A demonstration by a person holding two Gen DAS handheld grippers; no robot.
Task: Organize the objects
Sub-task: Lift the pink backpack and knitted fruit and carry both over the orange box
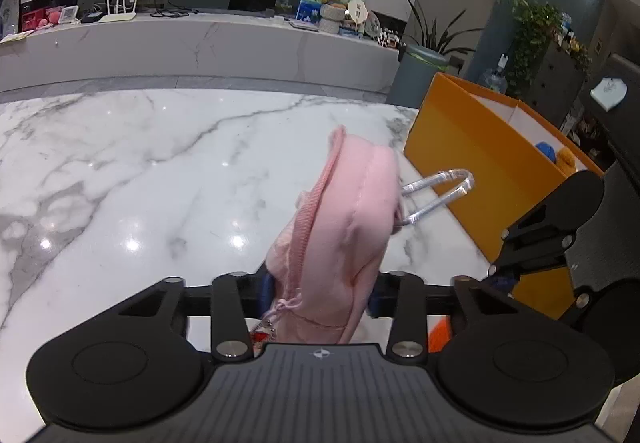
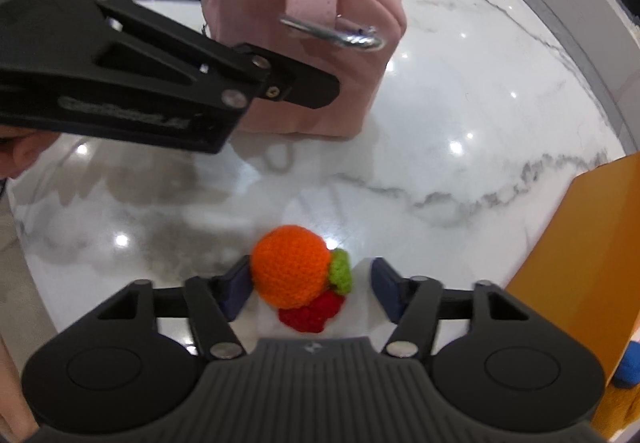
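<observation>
My left gripper [image 1: 320,293] is shut on a small pink pouch [image 1: 340,227] shaped like a backpack and holds it upright on the marble table [image 1: 140,171]. A silver carabiner [image 1: 436,197] hangs from its strap. The pouch [image 2: 308,27] also shows in the right wrist view, with the left gripper's fingers [image 2: 296,83] beside it. My right gripper [image 2: 308,289] is open around a crocheted orange fruit [image 2: 290,267] with a green leaf and a red part; the left pad touches it, the right pad stands apart.
An open orange box [image 1: 472,159] stands at the table's right side [image 2: 592,263], with a blue and an orange crocheted toy inside. A marble TV counter with clutter runs along the back wall [image 1: 200,43]. The right gripper's body shows at the right [image 1: 560,227].
</observation>
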